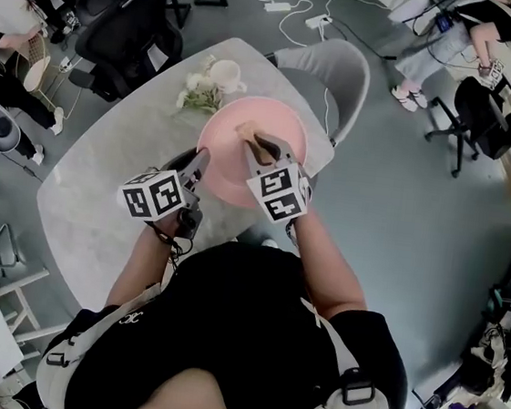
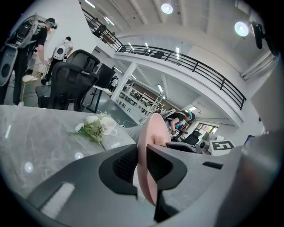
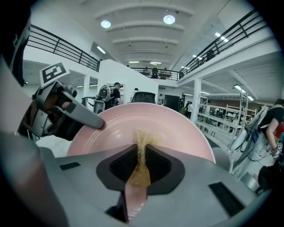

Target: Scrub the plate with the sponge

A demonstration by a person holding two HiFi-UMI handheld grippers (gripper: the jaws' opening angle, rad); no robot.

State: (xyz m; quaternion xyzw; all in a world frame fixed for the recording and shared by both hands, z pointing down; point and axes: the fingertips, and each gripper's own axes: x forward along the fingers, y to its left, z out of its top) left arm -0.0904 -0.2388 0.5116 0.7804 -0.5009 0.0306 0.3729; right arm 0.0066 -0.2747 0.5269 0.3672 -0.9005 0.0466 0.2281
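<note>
The plate (image 1: 241,156), pink, is held tilted up on edge over the marble table (image 1: 90,208), near a white cup (image 1: 224,74) and a small bunch of flowers (image 1: 197,94). The left gripper (image 2: 142,165) has its jaws pinched on the plate's rim, one on each face. The right gripper (image 3: 141,165) has its jaws squeezed on a tan sponge (image 3: 142,150), whose tip touches the plate's inner face near the middle.
</note>
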